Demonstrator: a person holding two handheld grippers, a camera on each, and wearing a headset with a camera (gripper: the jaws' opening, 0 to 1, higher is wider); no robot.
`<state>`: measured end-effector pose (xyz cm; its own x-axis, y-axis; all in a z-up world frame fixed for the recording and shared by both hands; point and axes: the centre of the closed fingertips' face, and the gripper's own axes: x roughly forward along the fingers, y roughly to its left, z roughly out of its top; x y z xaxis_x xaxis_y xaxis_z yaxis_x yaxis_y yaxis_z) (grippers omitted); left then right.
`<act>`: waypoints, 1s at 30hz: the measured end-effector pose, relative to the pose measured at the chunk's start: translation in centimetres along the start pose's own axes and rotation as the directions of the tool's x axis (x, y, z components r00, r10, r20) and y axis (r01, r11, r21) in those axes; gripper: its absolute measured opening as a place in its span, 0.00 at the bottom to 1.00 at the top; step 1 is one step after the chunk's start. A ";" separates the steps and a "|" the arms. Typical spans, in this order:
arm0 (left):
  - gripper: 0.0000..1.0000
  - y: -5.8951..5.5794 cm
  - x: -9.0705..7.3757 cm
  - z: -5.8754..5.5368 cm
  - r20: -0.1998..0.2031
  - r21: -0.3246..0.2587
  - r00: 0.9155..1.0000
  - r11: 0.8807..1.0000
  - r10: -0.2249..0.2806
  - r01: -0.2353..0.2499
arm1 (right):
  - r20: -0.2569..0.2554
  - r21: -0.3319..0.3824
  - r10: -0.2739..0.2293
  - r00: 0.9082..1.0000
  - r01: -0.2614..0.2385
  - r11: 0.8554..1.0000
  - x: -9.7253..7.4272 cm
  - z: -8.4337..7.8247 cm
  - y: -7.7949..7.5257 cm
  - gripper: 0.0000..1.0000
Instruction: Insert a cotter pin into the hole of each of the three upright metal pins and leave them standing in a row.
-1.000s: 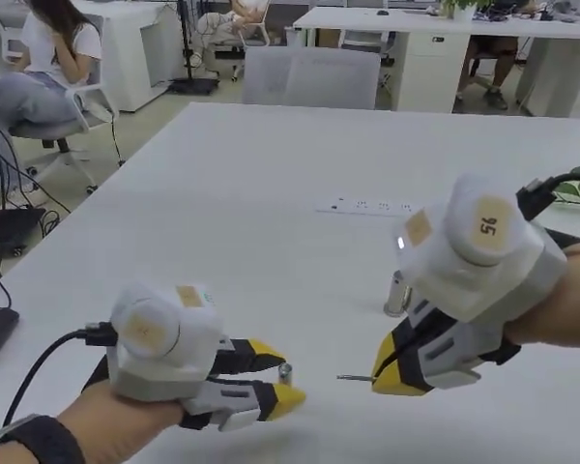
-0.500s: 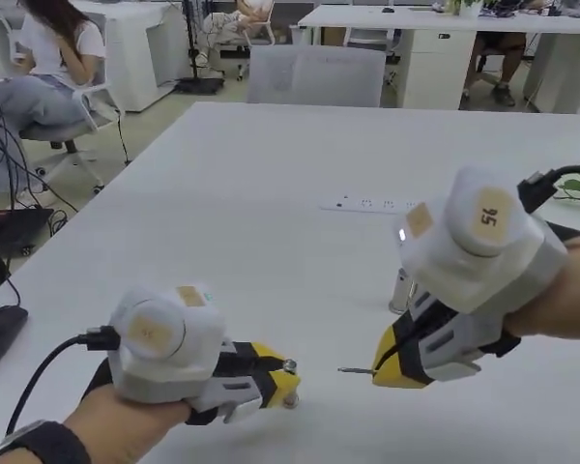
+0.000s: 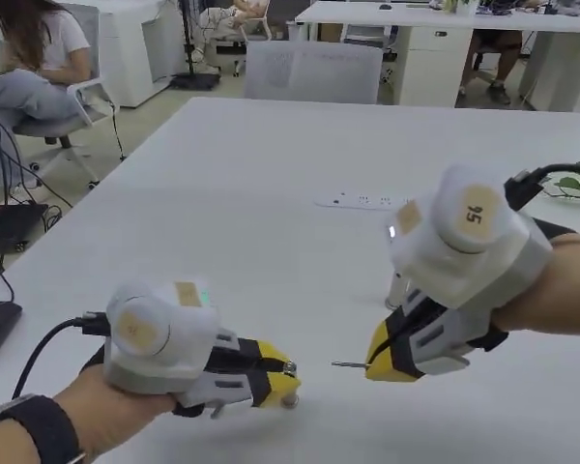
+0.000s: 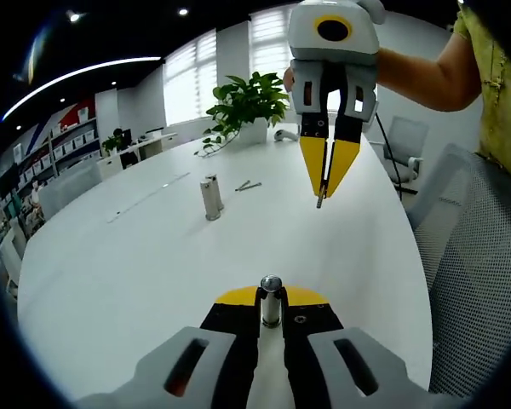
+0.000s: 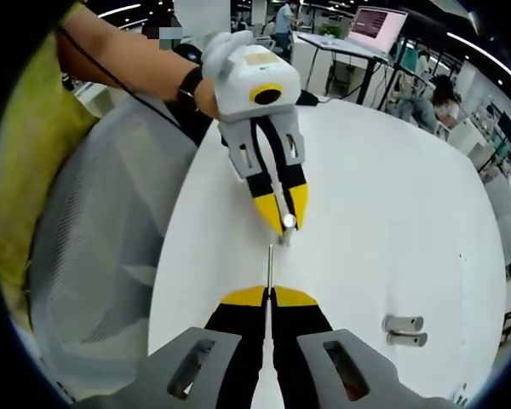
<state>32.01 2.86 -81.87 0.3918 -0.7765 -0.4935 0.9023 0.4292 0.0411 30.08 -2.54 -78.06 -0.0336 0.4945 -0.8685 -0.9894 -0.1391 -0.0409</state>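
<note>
So since a second ago the left claw (image 3: pixel 282 385) has gone from spread around the metal pin (image 3: pixel 290 368) to pressed shut on it. The right claw (image 3: pixel 375 360) has nudged the cotter pin (image 3: pixel 346 365) a little closer.

The metal pin stands upright on the table (image 3: pixel 271 193) near the front edge, its head poking up above the yellow tips. The right claw pinches the cotter pin by its back end, and the free tip points at the pin's head, near it but not touching.

What worries me is that I can't see which way the hole faces. If it's turned off line, the tip just skids on the shaft. The cotter pin is thin and held only at one end, so a hard push could swivel it in the grip or tip the metal pin.

Nothing sits between tip and pin. Two other metal pins (image 4: pixel 209 198) stand side by side just behind the right claw, so a careless swing back could topple them. What look like spare cotter pins (image 4: pixel 248 185) lie beyond those. A power strip (image 3: pixel 362 203) and a plant (image 4: pixel 247 98) are well apart.
</note>
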 end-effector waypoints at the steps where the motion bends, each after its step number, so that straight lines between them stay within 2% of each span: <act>1: 0.07 -0.4 0.0 0.0 0.005 0.016 0.999 0.999 -0.038 0.038 | -0.006 0.001 -0.001 1.000 0.001 1.000 0.2 -0.1 -0.1 0.02; 6: 0.07 -0.7 -0.1 0.1 0.001 0.080 0.994 0.991 -0.107 0.107 | -0.027 0.008 -0.003 1.000 0.004 1.000 0.9 -0.8 -0.8 0.02; 13: 0.07 -0.8 0.0 0.1 0.004 0.098 0.982 0.977 -0.189 0.188 | -0.029 0.022 0.020 0.999 -0.019 1.000 2.1 -0.8 -0.8 0.02; 18: 0.07 -0.8 0.2 0.2 0.000 0.105 0.970 0.964 -0.244 0.243 | -0.042 0.025 0.035 0.998 -0.034 0.999 3.1 -0.9 -0.8 0.02; 25: 0.07 -1.2 0.2 0.3 -0.004 0.131 0.957 0.949 -0.289 0.287 | -0.057 0.020 0.058 0.997 -0.057 0.998 4.3 -0.6 -0.8 0.02; 30: 0.07 -1.4 0.1 0.3 -0.017 0.158 0.952 0.939 -0.306 0.304 | -0.047 0.022 0.065 0.997 -0.064 0.998 4.6 0.0 -0.9 0.02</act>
<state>30.87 2.03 -81.70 0.0941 -0.8628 -0.4967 0.9953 0.0937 0.0259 30.86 -0.15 -82.05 -0.0911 0.4433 -0.8917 -0.9882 -0.1512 0.0258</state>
